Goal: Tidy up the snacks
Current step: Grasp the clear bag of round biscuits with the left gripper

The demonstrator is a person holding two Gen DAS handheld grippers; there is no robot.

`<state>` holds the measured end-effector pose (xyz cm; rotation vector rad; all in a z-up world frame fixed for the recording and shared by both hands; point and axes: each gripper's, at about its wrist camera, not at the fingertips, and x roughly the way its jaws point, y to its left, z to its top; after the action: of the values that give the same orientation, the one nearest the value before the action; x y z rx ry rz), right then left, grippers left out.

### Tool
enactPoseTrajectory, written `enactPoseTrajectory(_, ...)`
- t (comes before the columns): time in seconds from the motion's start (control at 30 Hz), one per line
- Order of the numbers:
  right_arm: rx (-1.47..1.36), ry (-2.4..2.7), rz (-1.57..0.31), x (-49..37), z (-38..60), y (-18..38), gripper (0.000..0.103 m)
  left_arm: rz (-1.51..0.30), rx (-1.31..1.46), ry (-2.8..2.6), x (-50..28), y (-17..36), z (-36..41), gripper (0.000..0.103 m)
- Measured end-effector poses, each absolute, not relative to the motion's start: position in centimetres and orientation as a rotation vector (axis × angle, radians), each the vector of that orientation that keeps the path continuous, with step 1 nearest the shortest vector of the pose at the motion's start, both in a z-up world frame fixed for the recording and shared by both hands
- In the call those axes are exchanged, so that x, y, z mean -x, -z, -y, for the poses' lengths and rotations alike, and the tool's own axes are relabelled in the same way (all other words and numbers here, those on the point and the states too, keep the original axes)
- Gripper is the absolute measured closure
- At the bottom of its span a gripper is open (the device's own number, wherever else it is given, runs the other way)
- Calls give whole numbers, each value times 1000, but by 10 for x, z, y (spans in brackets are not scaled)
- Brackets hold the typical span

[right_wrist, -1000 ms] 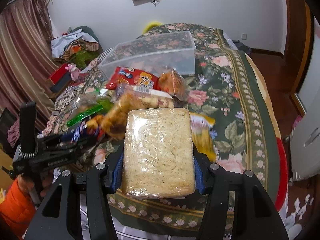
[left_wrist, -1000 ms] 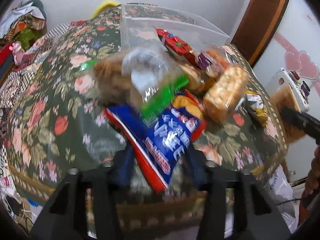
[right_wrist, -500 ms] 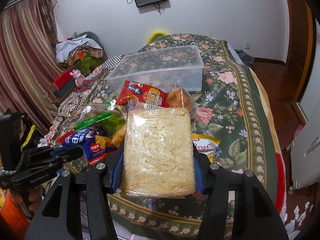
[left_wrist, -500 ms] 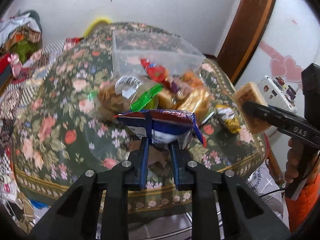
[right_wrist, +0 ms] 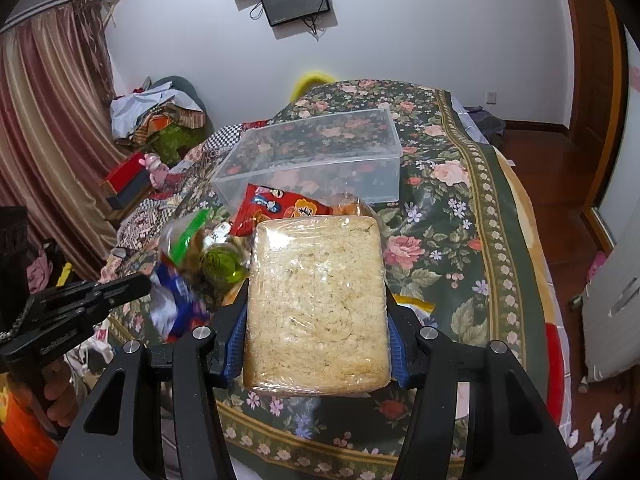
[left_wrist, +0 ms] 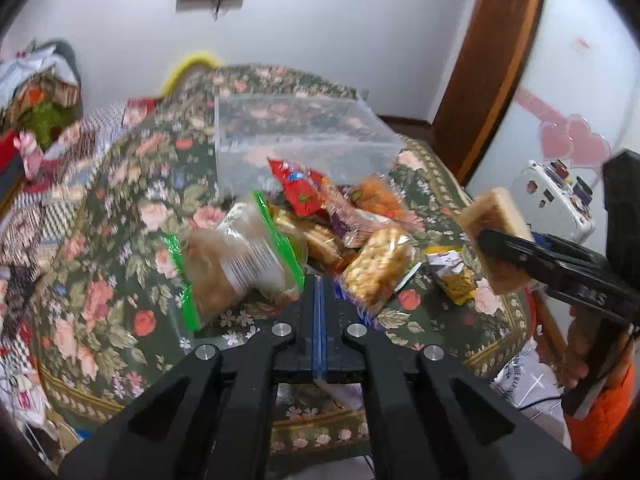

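The right hand-held gripper (right_wrist: 318, 344), low in the frame's centre, is clamped on a wrapped rice cake (right_wrist: 318, 304), held above the near edge of the flowered counter (right_wrist: 460, 208). The left hand-held gripper (left_wrist: 320, 292) has its fingers pressed together; in the right wrist view a blurred blue snack bag (right_wrist: 176, 304) hangs at its tip. Other snacks (left_wrist: 304, 232) lie heaped mid-frame, just before a clear plastic box (right_wrist: 316, 160) in the upper centre.
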<state>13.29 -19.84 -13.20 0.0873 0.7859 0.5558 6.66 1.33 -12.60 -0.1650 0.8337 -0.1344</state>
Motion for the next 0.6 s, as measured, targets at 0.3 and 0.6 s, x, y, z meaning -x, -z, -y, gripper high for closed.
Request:
enactPoseTrajectory(0.3, -74, -553, -818, -136, 199, 141, 51, -876, 292, 88, -45, 152, -38, 28)
enactPoseTrajectory(0.6, -78, -559, -848, -136, 198, 149, 51, -848, 110, -6, -59, 156, -34, 11)
